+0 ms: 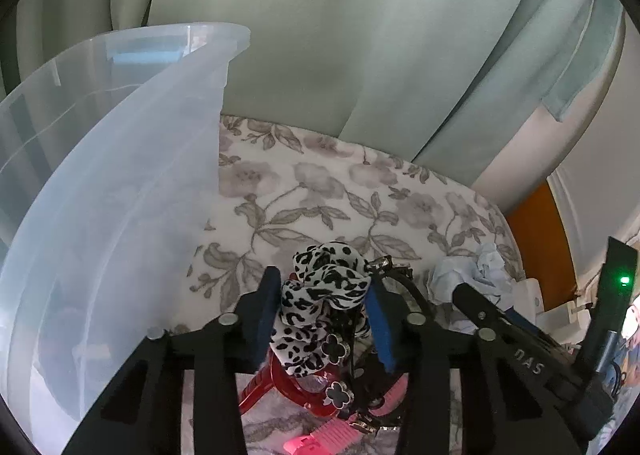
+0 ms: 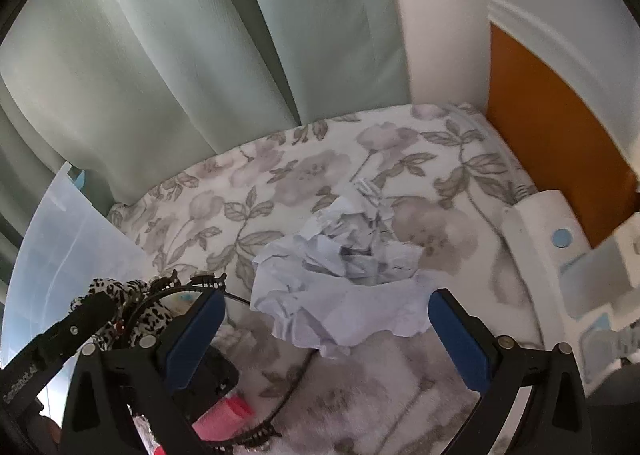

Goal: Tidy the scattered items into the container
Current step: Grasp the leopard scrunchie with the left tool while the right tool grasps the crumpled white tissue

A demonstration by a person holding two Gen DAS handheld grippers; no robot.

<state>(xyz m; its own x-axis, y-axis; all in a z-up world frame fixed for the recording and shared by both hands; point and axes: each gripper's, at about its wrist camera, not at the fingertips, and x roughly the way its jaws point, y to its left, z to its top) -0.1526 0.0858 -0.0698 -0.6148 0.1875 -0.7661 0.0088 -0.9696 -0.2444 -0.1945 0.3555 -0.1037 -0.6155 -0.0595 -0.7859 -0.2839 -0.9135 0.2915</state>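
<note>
Two close, downward wrist views, sharing scrunchie (image 1: 324, 295) and bedspread (image 2: 320, 159).

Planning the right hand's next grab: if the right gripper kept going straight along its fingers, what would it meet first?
Most likely the crumpled paper: it lies just ahead of the open right gripper, between its blue pads, on the floral cloth. Depth is hard to judge here.

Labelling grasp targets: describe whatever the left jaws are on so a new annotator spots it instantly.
Start at the clear plastic container on the floral bedspread; just right of its wall sits a heap of hair accessories. On top, pinched between the left gripper jaws, is a scrunchie: the only soft fabric piece, white with black leopard spots, above a red claw clip.
</note>
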